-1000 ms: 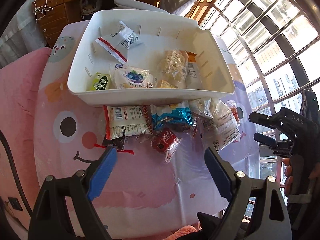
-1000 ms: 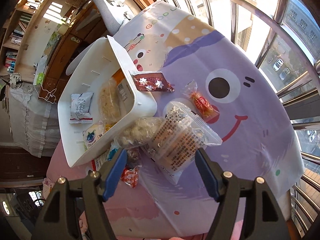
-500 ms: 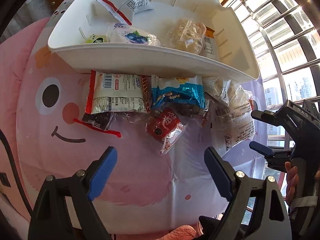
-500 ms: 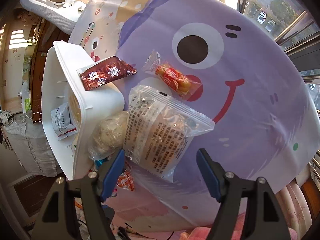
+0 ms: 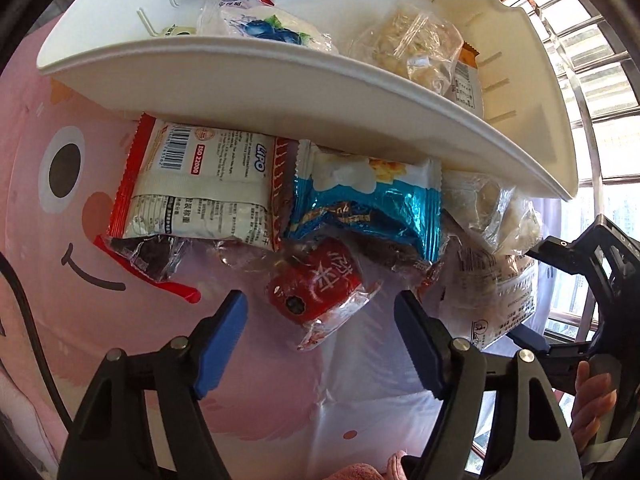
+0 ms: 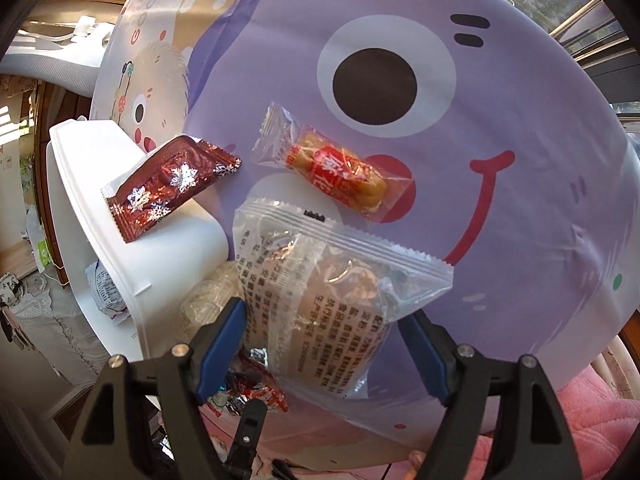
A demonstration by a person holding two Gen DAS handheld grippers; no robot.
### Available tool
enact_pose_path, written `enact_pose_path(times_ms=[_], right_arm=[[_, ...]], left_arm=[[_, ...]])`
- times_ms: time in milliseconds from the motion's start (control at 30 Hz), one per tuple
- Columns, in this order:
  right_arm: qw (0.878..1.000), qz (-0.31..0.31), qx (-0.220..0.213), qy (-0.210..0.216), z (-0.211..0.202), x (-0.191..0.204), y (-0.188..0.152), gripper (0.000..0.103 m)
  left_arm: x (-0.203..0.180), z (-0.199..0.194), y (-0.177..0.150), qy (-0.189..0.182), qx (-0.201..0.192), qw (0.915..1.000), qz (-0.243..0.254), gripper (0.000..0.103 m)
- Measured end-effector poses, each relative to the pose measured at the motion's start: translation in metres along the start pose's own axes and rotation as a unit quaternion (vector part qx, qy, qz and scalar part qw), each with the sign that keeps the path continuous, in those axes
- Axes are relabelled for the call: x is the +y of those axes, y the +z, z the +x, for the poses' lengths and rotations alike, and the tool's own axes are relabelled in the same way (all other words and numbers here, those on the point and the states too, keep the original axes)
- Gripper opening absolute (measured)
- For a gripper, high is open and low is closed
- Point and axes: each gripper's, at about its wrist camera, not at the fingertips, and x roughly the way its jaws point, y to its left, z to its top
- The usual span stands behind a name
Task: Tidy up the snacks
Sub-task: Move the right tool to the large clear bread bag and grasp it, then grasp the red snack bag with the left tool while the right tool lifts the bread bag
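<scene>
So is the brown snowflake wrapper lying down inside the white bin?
No, the brown snowflake wrapper rests on the white bin's outer rim, overhanging the tablecloth.

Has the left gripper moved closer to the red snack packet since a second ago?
Yes. The left gripper has come down toward the red snack packet, which lies unmoved below the white bin; its jaws have just been closing, open around it.

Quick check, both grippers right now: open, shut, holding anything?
Left gripper: open, jaws just closing, red snack packet lies between them, not gripped.
Right gripper: open, jaws just opening, astride the clear printed bag, not gripped.
</scene>
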Motion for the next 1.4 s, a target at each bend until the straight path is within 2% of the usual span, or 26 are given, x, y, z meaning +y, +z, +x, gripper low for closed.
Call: enact_pose_path(times_ms=[67,233,567,633,667,700,1067,1400], right_arm=[[1.0,0.006,-0.001,-0.011,0.001,0.002,0.004,0.083],[0.999,0.008,0.005,-0.045,0.009,0.009,0.01,0.085],[0.998,0.007,0.016,-0.064,0.012,0.012,0.016,0.079],[0.998,0.005,0.018,-0.063,0.012,0.013,0.016,0.078],[0.998,0.004,0.02,-0.062,0.013,0.015,0.017,0.077],[0.998,0.003,0.022,-0.063,0.013,0.014,0.017,0.077],[0.997,0.02,0.038,-0.07,0.01,-0.003,0.011,0.076],[0.997,-0.014,0.042,-0.069,0.018,0.009,-0.013,0.076]], left_arm=[[-0.003,0.004,0.003,0.003,0.005,1.0,-0.004,0.068],[-0.004,0.012,0.017,0.016,0.011,0.9997,-0.014,0.067],[-0.009,0.017,0.026,0.01,0.01,0.9995,-0.03,0.067],[0.0,0.017,0.022,0.008,0.006,0.9994,-0.034,0.065],[0.005,0.017,0.02,0.016,0.002,0.9993,-0.035,0.055],[0.008,0.017,0.017,0.024,-0.001,0.9991,-0.036,0.054],[0.028,0.015,0.001,0.009,0.003,0.999,-0.043,0.053],[0.055,0.004,-0.03,-0.003,0.003,0.999,-0.046,0.053]])
